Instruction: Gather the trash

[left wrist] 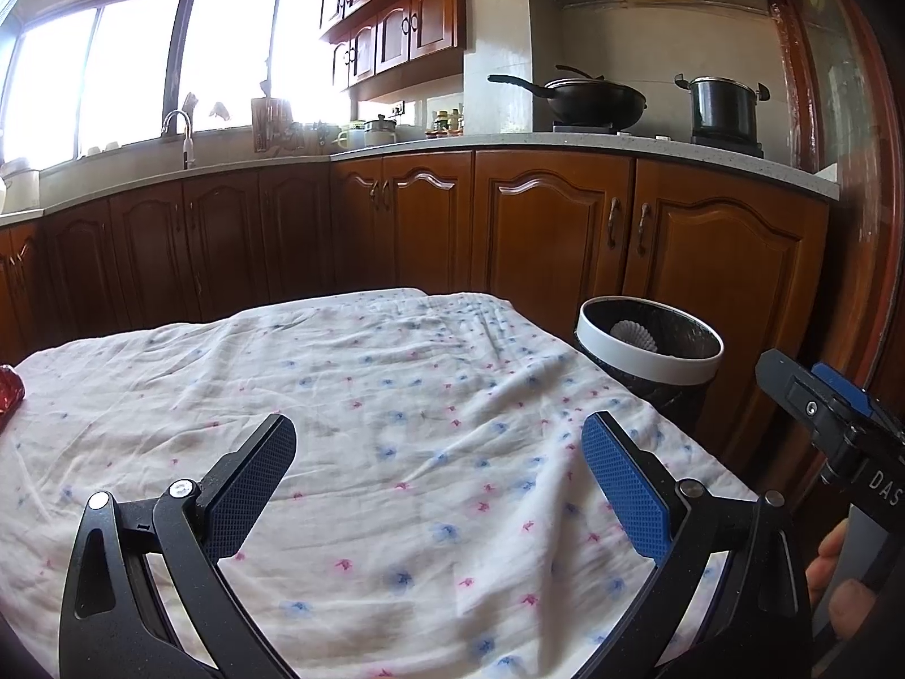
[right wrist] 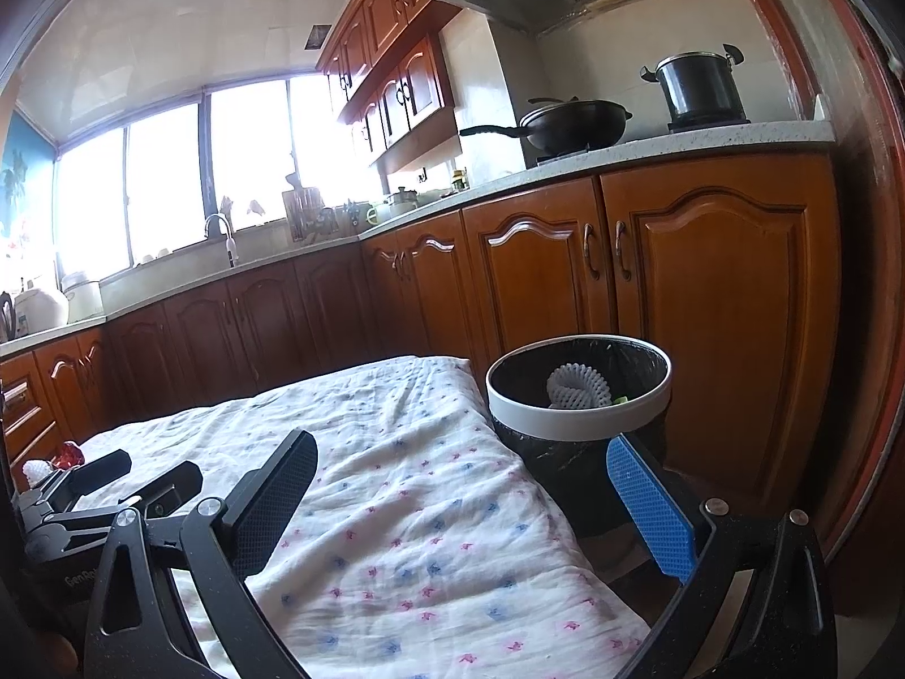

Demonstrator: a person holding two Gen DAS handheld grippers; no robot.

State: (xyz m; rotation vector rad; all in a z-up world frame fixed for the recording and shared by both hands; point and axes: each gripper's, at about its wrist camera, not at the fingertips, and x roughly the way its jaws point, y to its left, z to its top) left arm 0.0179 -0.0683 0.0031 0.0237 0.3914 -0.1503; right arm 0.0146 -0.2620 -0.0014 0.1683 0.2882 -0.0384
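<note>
Right wrist view alone shows white foam net (right wrist: 35,469) beside red wrapper (right wrist: 69,454); both tools (left wrist: 438,452) (right wrist: 464,486) spread wide, empty.

Daylight is pouring in through the far window (left wrist: 141,68), blowing it out to white glare. The lower cabinets (left wrist: 226,243) beneath it are sitting in dim shadow. Fisheye distortion is bending both views, and their corners are darkening and blurring.

Table (left wrist: 396,396): in front of the cabinets (left wrist: 554,226).
Bin (left wrist: 650,339): just beside the table's far right corner.
Foam net (right wrist: 577,385): inside the bin.
Wrapper (left wrist: 8,390): on the table's left edge.
</note>
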